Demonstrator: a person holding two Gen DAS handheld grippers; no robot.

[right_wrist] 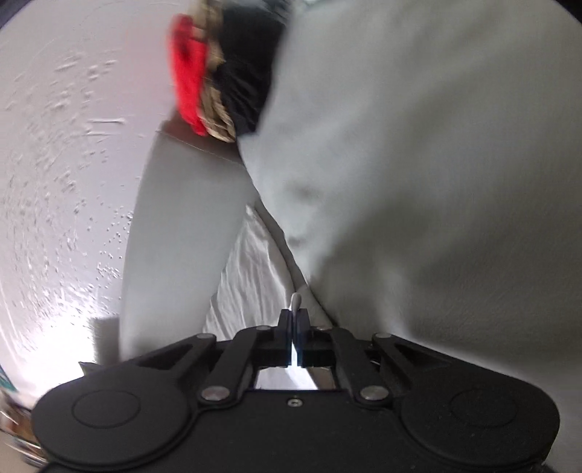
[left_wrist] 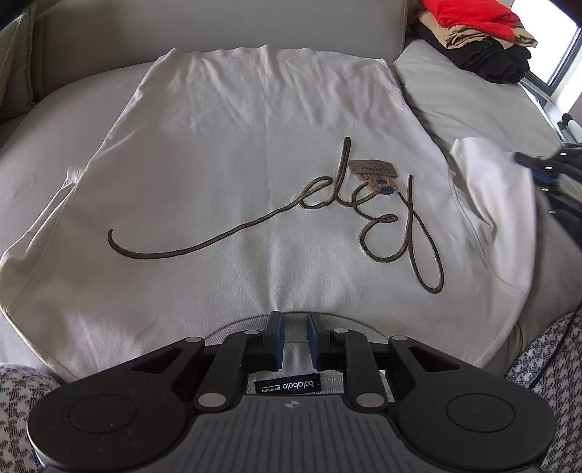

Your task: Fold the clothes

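**White T-shirt spread flat; right sleeve clamped and raised**

The white T-shirt (left_wrist: 254, 152) lies face up across the centre of the left wrist view, on a grey sofa cushion (left_wrist: 454, 94). Its hem is at the top of the frame and its collar (left_wrist: 291, 320) at the bottom centre. A brown cursive embroidery (left_wrist: 363, 218) crosses the chest, with a small bear patch (left_wrist: 374, 174) above it. A black neck label (left_wrist: 287, 386) is visible inside the collar.

The left hand-held gripper (left_wrist: 294, 338) sits at the bottom centre, over the collar. Its blue-padded fingers (left_wrist: 277, 338) stand apart with fabric visible between them; no grip is shown.

At the right edge of that view, the right hand-held gripper (left_wrist: 538, 167) holds the right sleeve (left_wrist: 487, 174), which is lifted off the cushion. In the right wrist view, heavily blurred, the right hand-held gripper (right_wrist: 294, 327) is closed, with a thin strip of white fabric (right_wrist: 295, 302) protruding between the fingertips.

A stack of clothes (left_wrist: 480, 32), red over tan over black, occupies the upper right of the left wrist view, and appears at the upper centre of the right wrist view (right_wrist: 225, 72).
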